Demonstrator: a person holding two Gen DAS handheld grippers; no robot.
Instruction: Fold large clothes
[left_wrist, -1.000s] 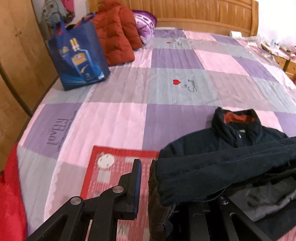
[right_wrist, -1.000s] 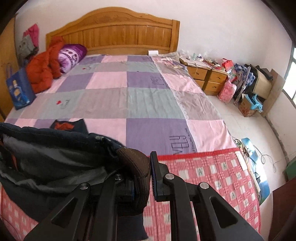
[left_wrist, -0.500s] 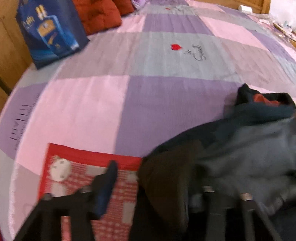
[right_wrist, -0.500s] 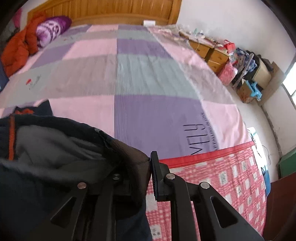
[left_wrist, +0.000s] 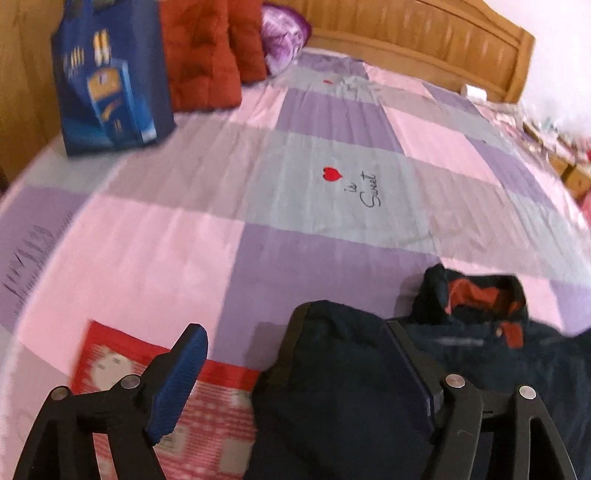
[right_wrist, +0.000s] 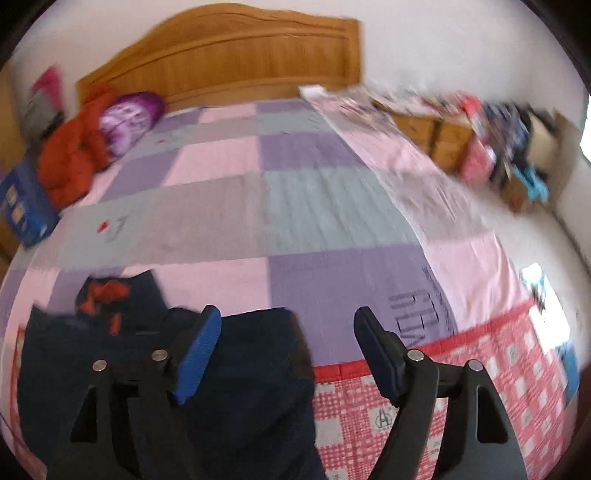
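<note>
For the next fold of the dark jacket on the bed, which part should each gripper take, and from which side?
The dark jacket lies flat, collar toward the headboard. Probably pinch its near outer edges: left gripper from the left, right gripper from the right, coming in low, since flat cloth offers only edges. Both stand open now.

Navy jacket; pink-purple-grey checked quilt

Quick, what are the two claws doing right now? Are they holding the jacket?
Left claw: open, holding nothing; the dark jacket lies between its fingers.
Right claw: open, holding nothing, over the jacket's edge.
</note>
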